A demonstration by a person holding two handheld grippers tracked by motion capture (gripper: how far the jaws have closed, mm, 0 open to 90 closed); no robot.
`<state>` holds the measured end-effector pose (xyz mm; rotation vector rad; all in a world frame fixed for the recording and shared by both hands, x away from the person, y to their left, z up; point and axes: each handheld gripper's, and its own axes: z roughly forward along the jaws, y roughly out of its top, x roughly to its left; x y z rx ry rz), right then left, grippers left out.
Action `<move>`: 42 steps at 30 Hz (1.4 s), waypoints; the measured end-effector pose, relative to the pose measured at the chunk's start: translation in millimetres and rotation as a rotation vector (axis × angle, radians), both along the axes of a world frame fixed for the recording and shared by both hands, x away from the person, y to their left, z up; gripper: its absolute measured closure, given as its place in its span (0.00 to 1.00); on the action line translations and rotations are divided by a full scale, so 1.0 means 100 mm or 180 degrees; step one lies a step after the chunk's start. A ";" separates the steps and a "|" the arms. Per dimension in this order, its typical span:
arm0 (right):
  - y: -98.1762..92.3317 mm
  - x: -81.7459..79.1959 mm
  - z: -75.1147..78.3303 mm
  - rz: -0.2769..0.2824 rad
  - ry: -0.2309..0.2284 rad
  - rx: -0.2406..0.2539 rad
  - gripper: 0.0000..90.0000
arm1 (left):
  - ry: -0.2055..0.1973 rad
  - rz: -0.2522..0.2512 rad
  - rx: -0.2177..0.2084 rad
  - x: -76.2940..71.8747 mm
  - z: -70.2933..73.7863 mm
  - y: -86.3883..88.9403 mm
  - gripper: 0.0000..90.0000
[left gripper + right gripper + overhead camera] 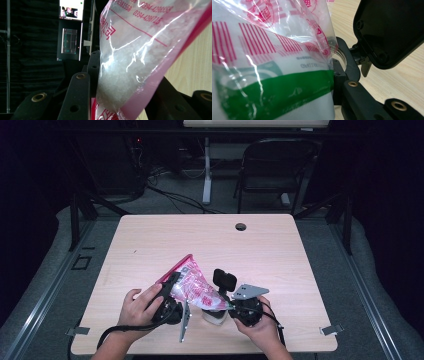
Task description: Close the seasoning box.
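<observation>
Dark room, pale wooden table [280,245]; both claws [172,292] [231,306] pinch a plastic bag [195,287].

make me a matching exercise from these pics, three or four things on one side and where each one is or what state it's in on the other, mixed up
Things:
1. clear plastic bag with pink print and pink edge
2. left gripper
3. small round hole
4. black folding chair

Places or states:
A. on the floor beyond the light wooden table
B. near the table's far edge
C. stretched between both grippers above the table
D. clamped on the bag's upper pink edge

Pairs: 1-C, 2-D, 3-B, 4-A
</observation>
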<state>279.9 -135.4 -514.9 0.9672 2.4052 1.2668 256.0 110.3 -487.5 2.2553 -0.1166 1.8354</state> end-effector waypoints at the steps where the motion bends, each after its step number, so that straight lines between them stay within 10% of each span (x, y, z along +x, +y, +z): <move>1: 0.00 0.00 0.00 0.0001 0.0001 -0.0003 0.99 | -0.0003 -0.0002 0.0005 0.00 0.00 0.00 0.76; 42: 0.01 0.00 0.00 -0.0029 -0.0006 0.0000 0.99 | -0.0088 -0.0030 0.0129 -0.01 0.04 -0.03 0.77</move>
